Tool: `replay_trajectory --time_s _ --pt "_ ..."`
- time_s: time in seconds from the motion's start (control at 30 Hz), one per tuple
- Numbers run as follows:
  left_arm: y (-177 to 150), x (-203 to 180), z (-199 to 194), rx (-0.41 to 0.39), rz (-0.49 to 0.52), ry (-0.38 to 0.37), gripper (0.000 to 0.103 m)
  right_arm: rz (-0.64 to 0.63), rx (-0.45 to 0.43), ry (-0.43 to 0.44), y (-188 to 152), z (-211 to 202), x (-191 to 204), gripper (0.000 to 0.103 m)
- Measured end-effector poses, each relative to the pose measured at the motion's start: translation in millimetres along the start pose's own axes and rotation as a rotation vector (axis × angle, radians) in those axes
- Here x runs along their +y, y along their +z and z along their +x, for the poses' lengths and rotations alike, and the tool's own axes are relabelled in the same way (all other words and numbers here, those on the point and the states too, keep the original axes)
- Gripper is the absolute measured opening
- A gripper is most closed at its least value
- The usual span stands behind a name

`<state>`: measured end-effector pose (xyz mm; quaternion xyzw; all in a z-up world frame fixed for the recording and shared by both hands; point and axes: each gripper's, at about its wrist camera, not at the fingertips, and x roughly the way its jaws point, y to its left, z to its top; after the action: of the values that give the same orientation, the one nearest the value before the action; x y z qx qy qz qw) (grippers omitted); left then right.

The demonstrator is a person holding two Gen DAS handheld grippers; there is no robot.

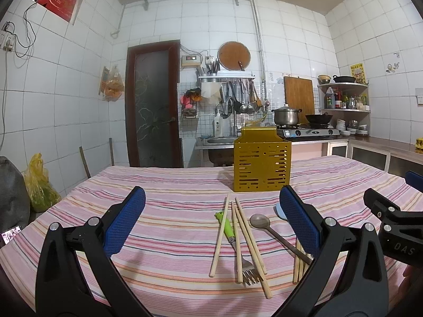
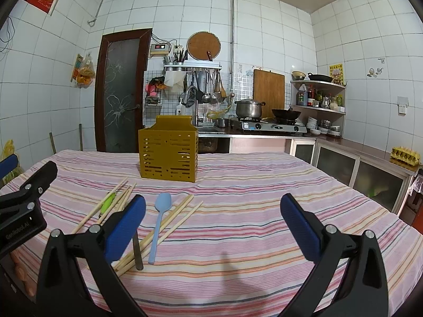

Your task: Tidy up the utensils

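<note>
A yellow slotted utensil holder (image 1: 261, 162) (image 2: 169, 150) stands upright on the striped tablecloth. In front of it lie several wooden chopsticks (image 1: 249, 240) (image 2: 171, 224), a green-handled fork (image 1: 229, 231) (image 2: 107, 202), a dark metal spoon (image 1: 264, 224) and a light blue spoon (image 2: 158, 222). My left gripper (image 1: 211, 224) hovers open above the cloth, the fork and chopsticks between its blue pads. My right gripper (image 2: 212, 227) is open too, with the blue spoon just inside its left finger (image 2: 124, 227). Neither holds anything. The blue spoon's bowl (image 1: 279, 210) peeks out behind my left gripper's right finger.
The table (image 2: 264, 190) carries a pink striped cloth. Behind it are a sink, a stove with a pot (image 1: 286, 116) and a wok, corner shelves and a dark door (image 1: 154, 105). A yellow bag (image 1: 39, 185) sits at the left wall.
</note>
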<state>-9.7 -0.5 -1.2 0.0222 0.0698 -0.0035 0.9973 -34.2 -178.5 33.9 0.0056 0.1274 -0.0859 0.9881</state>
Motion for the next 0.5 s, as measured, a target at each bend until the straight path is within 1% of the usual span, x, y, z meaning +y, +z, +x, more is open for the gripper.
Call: replay_trajectory --time_s 0.43,0.5 --pt "3 -3 -5 -0.004 0.003 -0.001 0.098 0.002 0.000 0.000 -1 0 1 0.099" --pt "10 -9 -1 -0.006 0.003 -0.005 0.098 0.001 -0.001 -0.001 -1 0 1 0.099"
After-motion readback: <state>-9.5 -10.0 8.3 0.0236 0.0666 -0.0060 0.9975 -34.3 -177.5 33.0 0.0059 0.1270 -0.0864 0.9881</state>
